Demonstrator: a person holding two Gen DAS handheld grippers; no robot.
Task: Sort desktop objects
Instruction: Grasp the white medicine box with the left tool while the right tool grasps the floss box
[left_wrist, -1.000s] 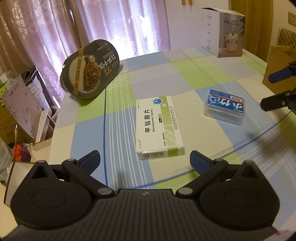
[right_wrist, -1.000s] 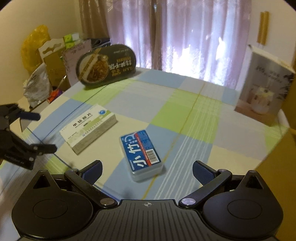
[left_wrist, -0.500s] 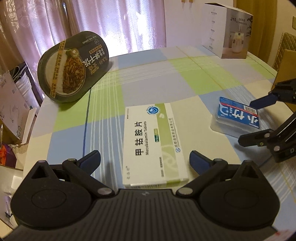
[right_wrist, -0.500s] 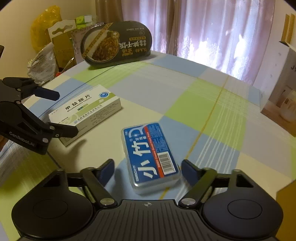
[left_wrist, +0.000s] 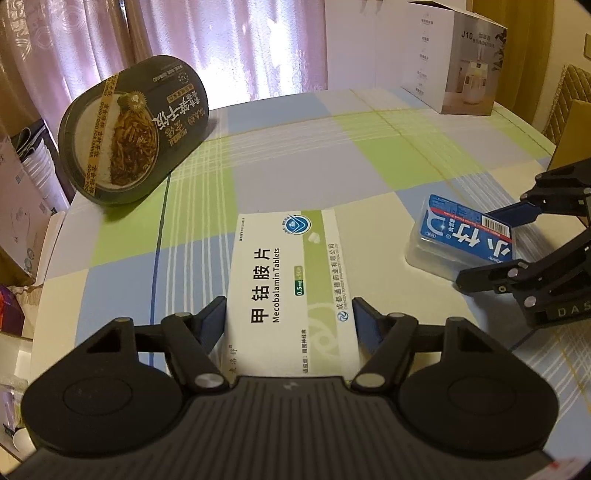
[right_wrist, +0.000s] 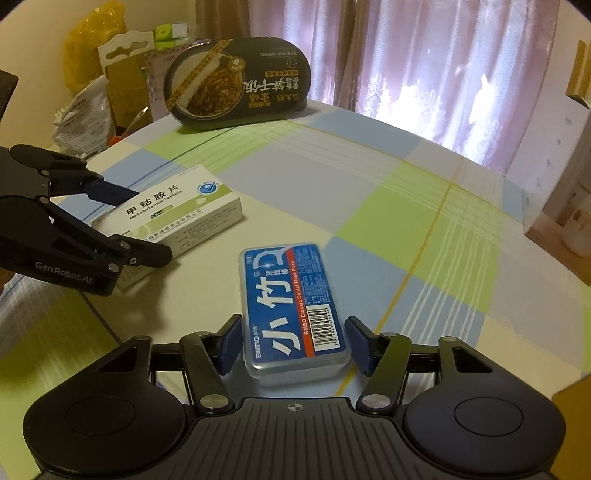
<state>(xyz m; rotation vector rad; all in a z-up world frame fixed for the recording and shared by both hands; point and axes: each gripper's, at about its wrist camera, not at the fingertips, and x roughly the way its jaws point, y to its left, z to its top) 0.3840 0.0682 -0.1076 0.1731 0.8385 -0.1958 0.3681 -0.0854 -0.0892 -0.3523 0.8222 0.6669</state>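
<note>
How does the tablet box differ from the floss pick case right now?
The tablet box is white and green cardboard; the floss pick case is clear plastic with a blue label. The tablet box is longer and wider than the case. The box sits between the left gripper's fingers, the case between the right gripper's. Both lie flat, label up, on the checked tablecloth.

Both wrist views low, close; share table (left_wrist: 332, 177), perhaps converging.

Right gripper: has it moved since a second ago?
Yes. The right gripper advanced toward the floss pick box, whose near end now sits between its fingers; the box kept its place on the tablecloth.
</note>
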